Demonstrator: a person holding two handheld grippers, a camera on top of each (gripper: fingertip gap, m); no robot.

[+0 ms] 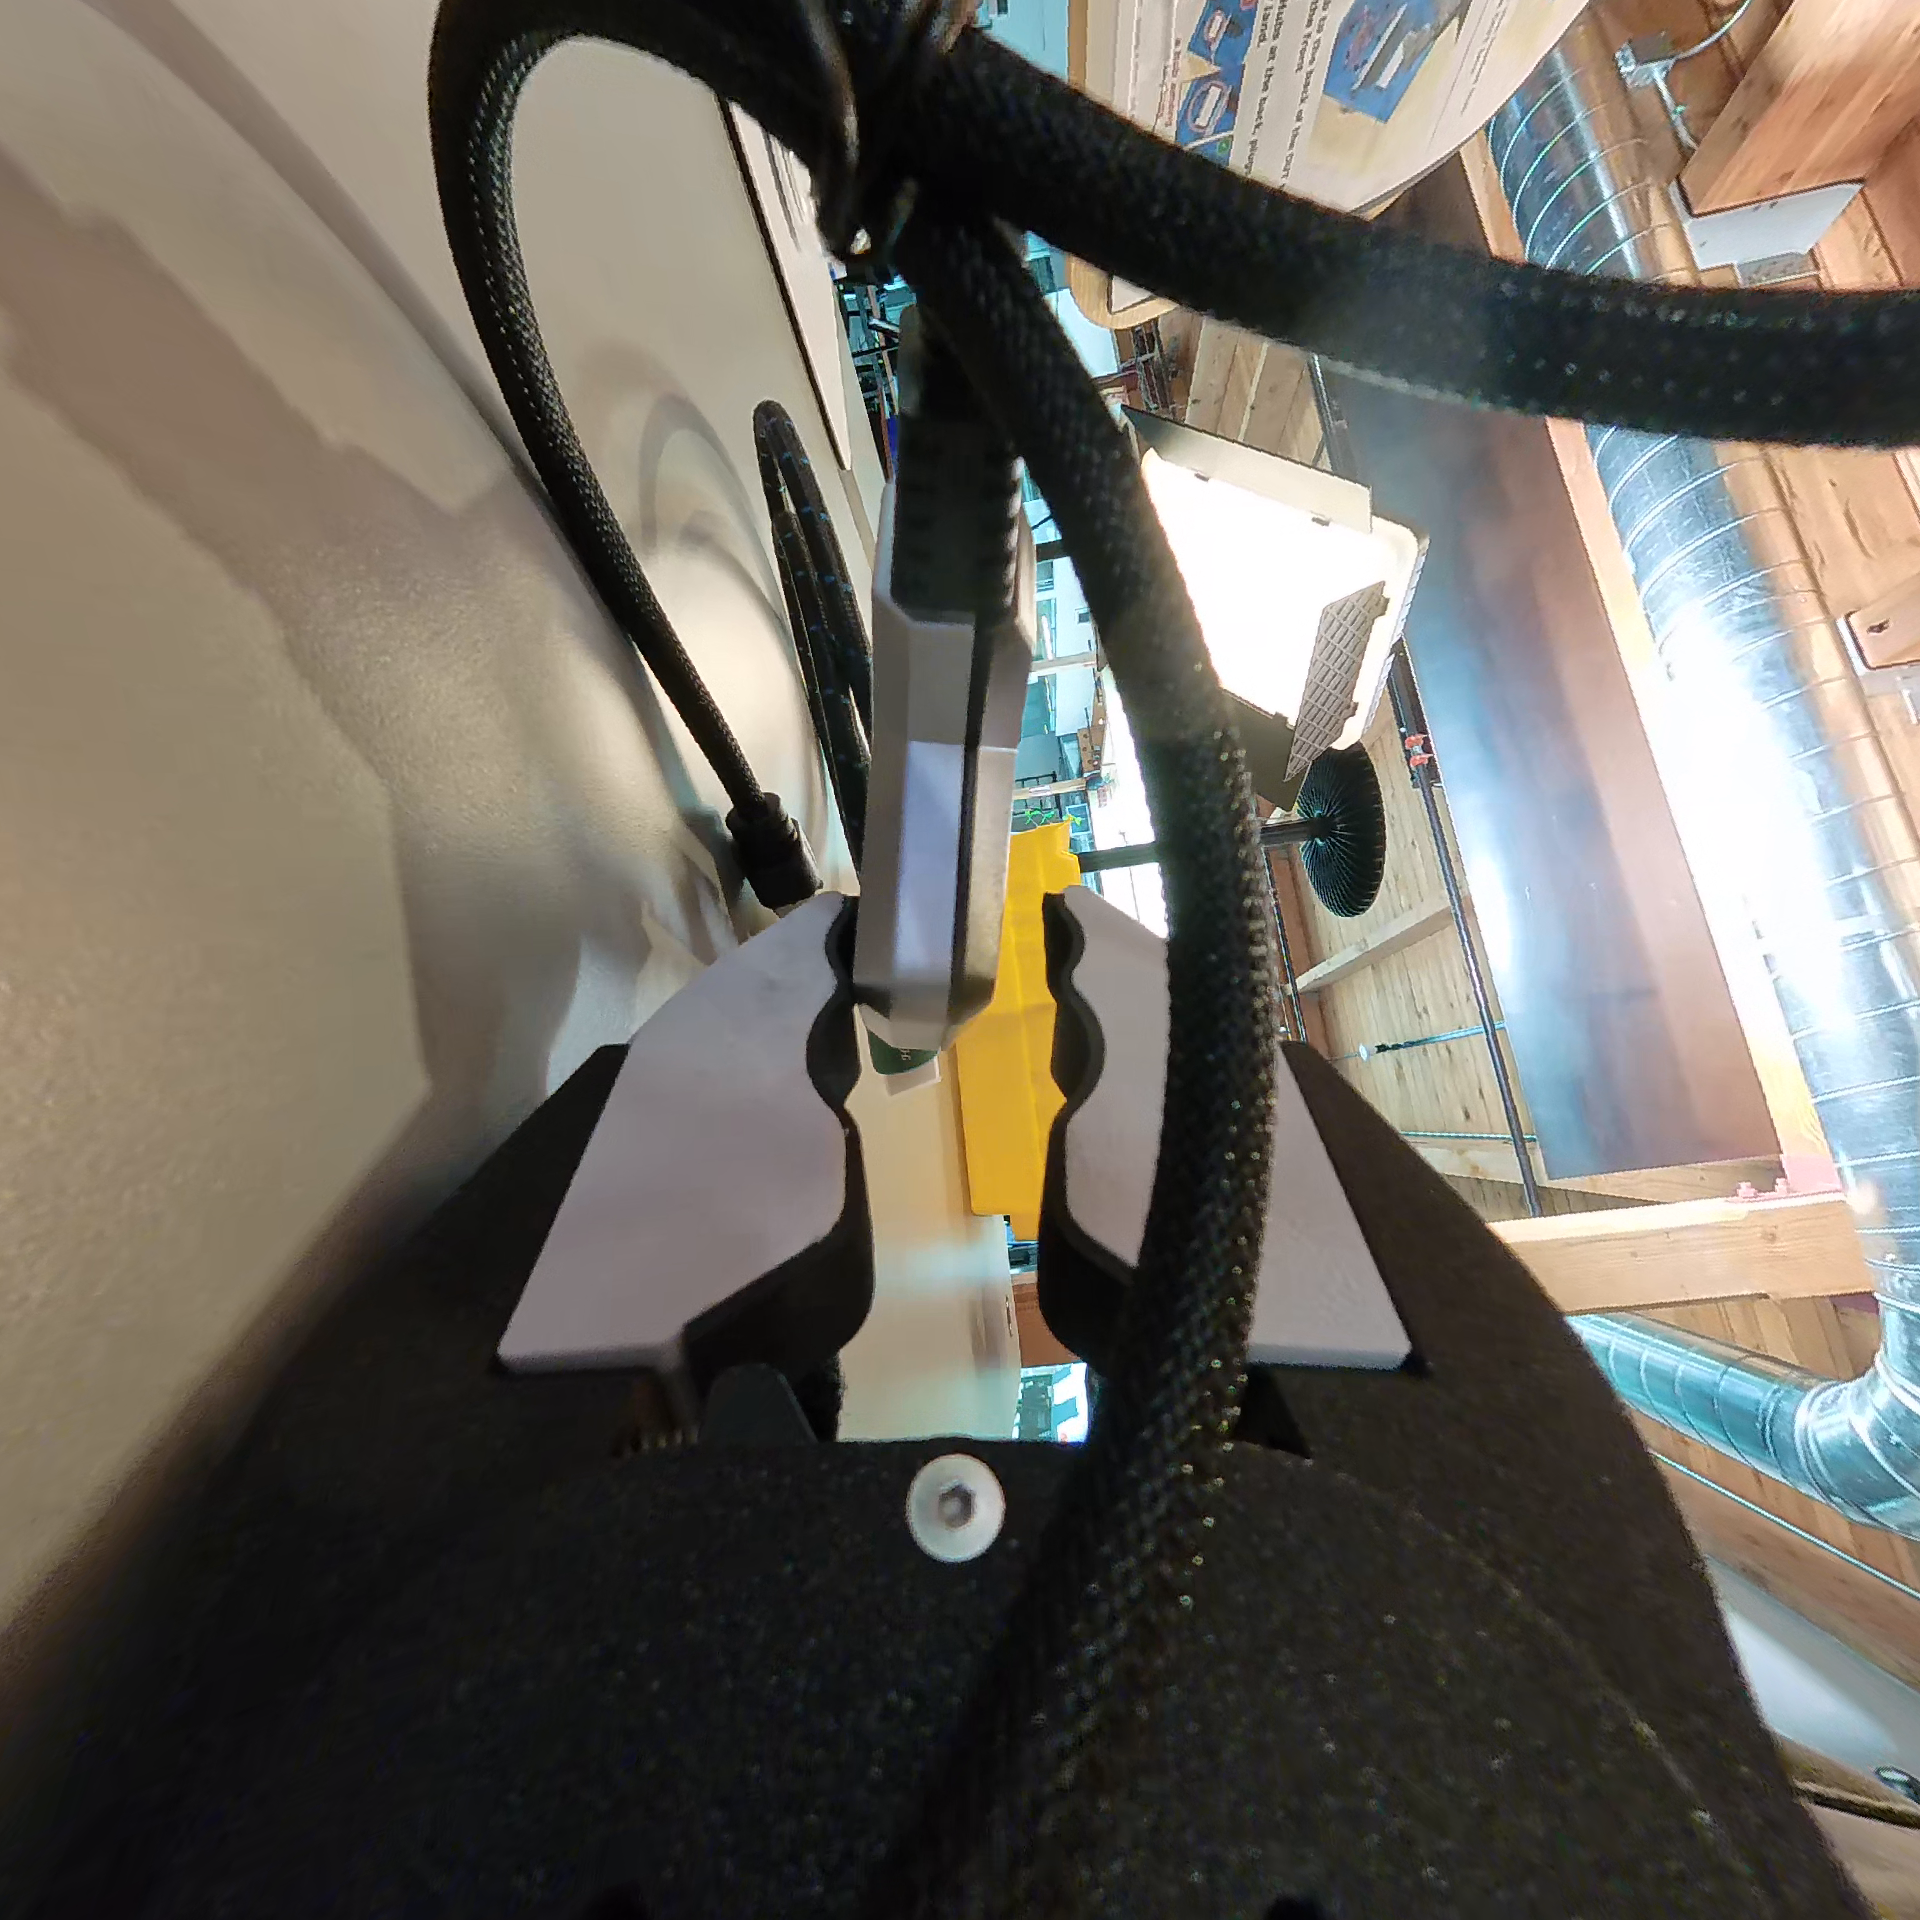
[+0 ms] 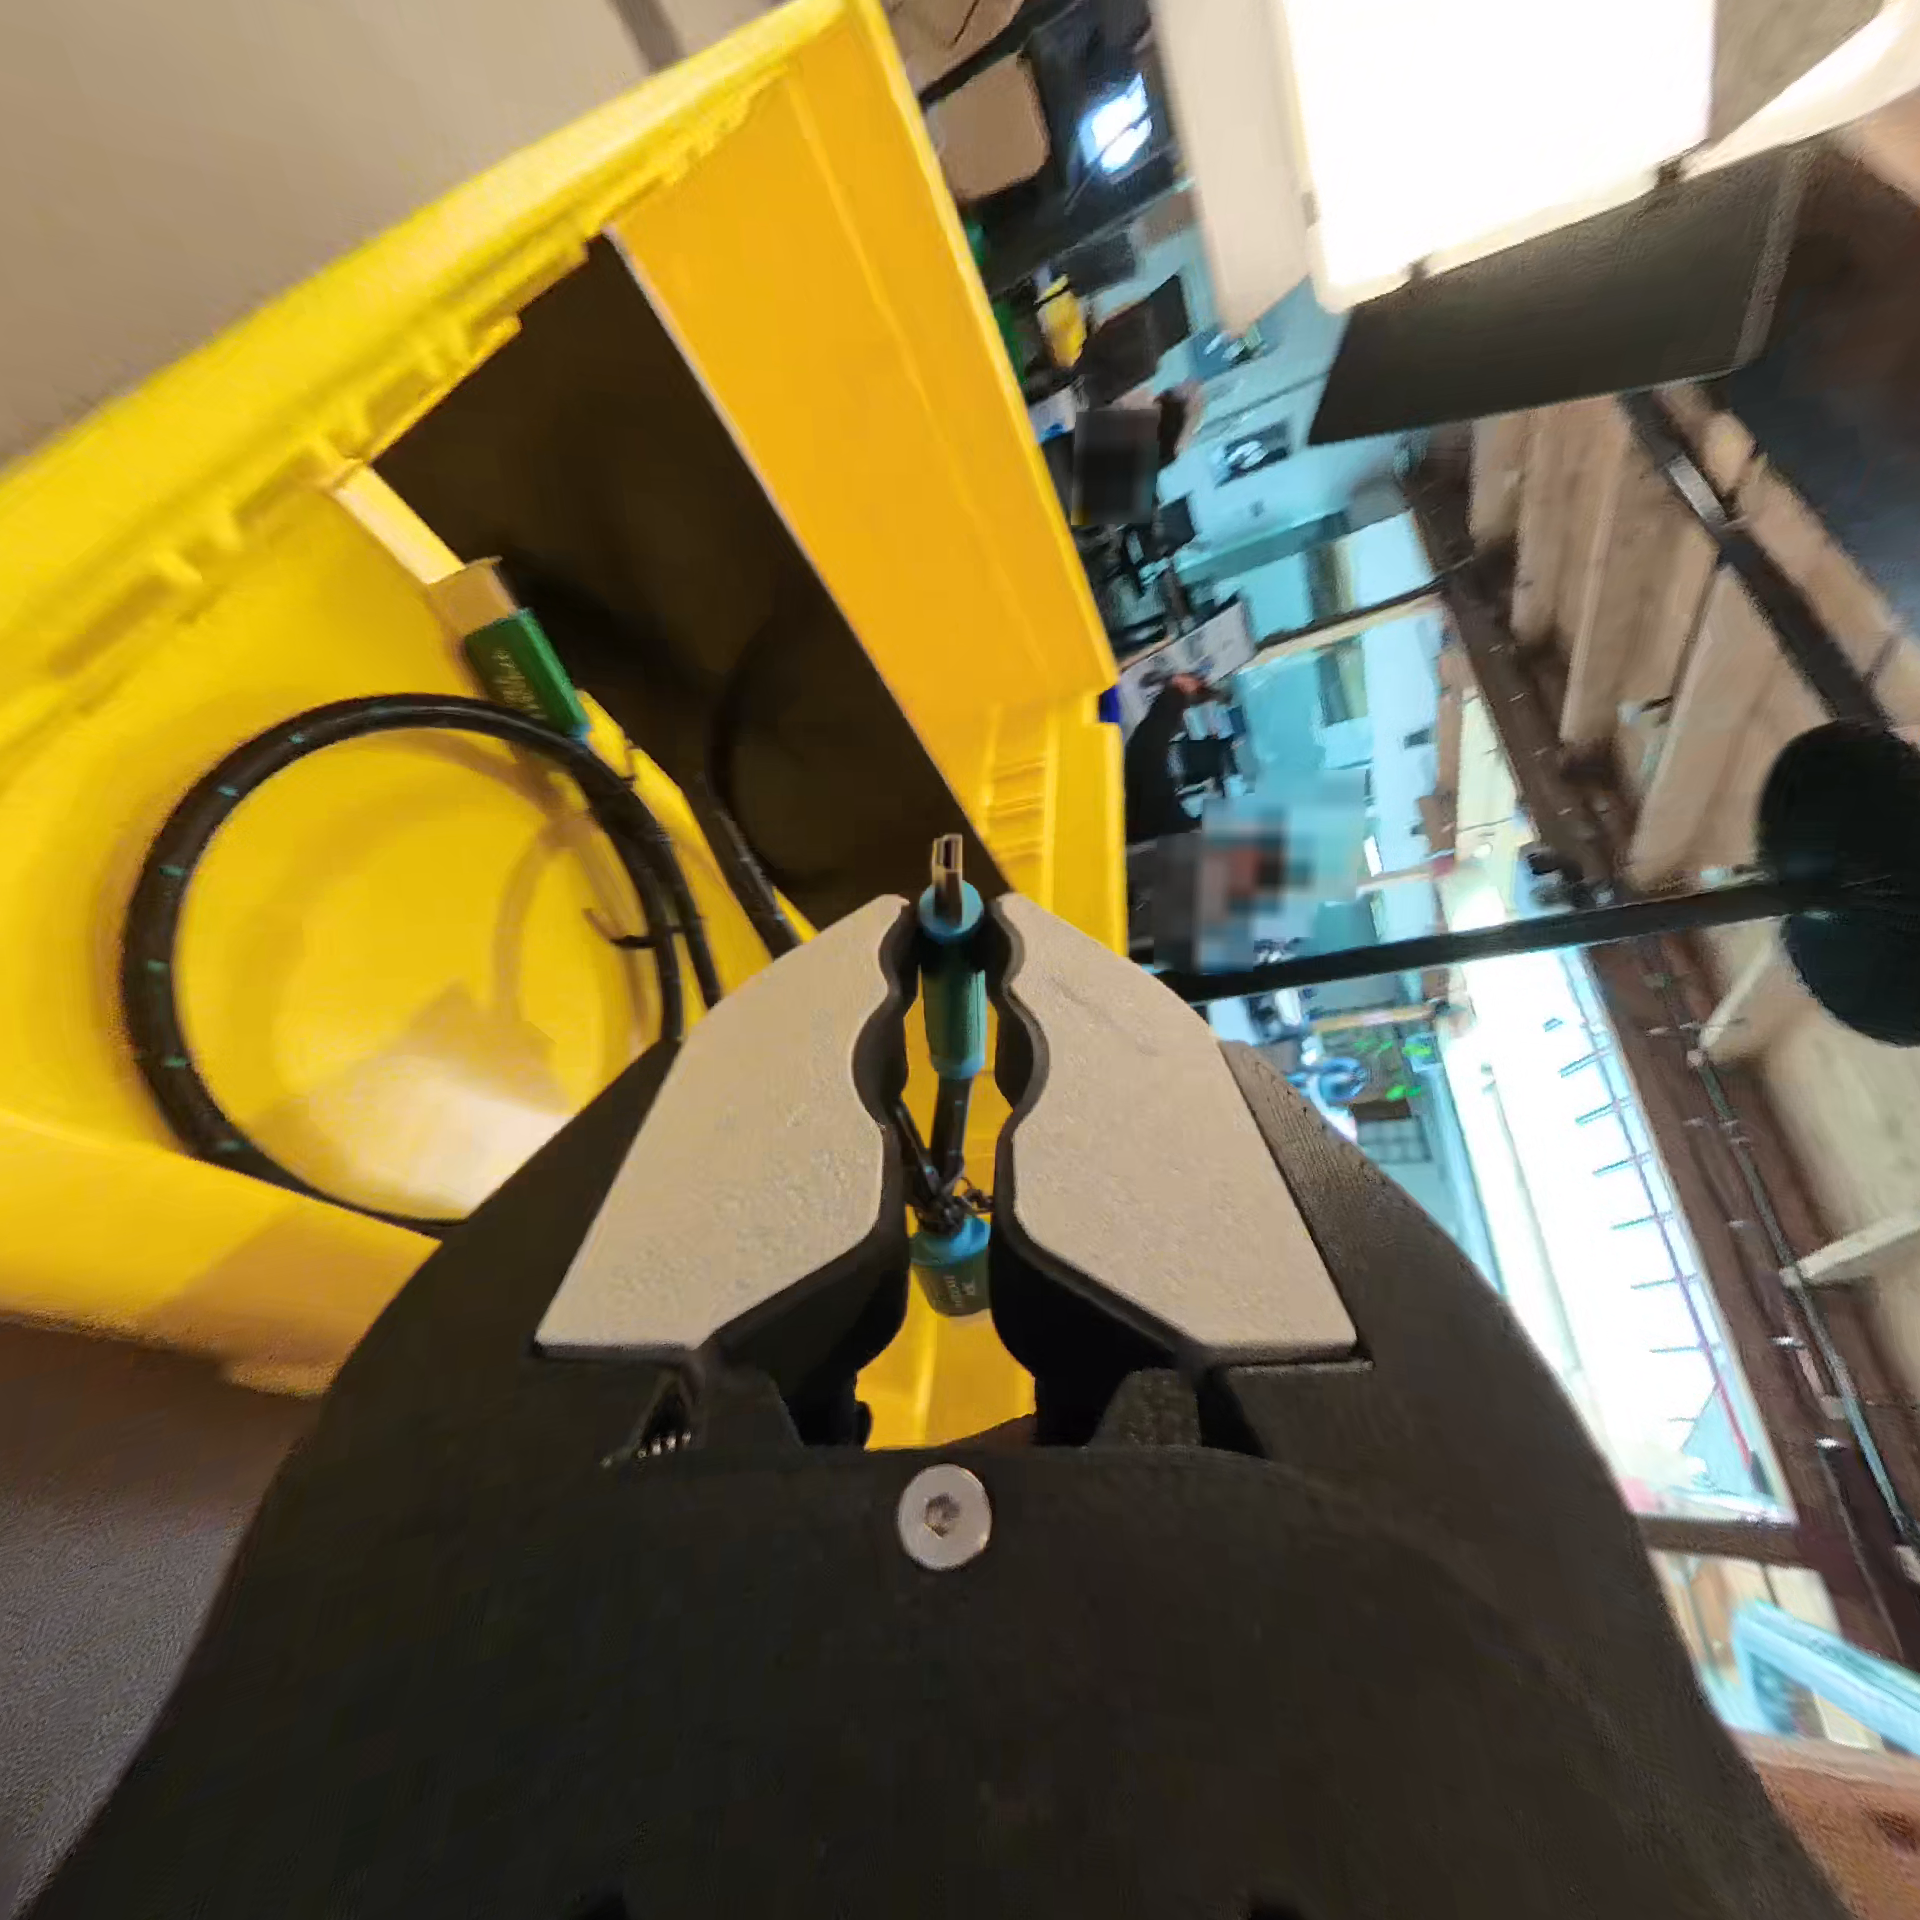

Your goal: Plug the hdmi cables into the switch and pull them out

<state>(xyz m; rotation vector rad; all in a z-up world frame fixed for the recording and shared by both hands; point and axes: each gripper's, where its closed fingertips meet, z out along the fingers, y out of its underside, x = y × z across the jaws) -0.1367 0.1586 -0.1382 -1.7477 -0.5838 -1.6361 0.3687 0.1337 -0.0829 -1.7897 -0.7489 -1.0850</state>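
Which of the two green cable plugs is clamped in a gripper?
The green plug with its metal tip poking past the right gripper. The other green plug lies inside the yellow bin, untouched.

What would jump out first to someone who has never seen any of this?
Probably the big yellow bin, filling the upper left of the right wrist view with a coiled black cable inside. Next, the green cable plug pinched in the right gripper, metal tip poking out. In the left wrist view, thick braided black cables loop across the left gripper.
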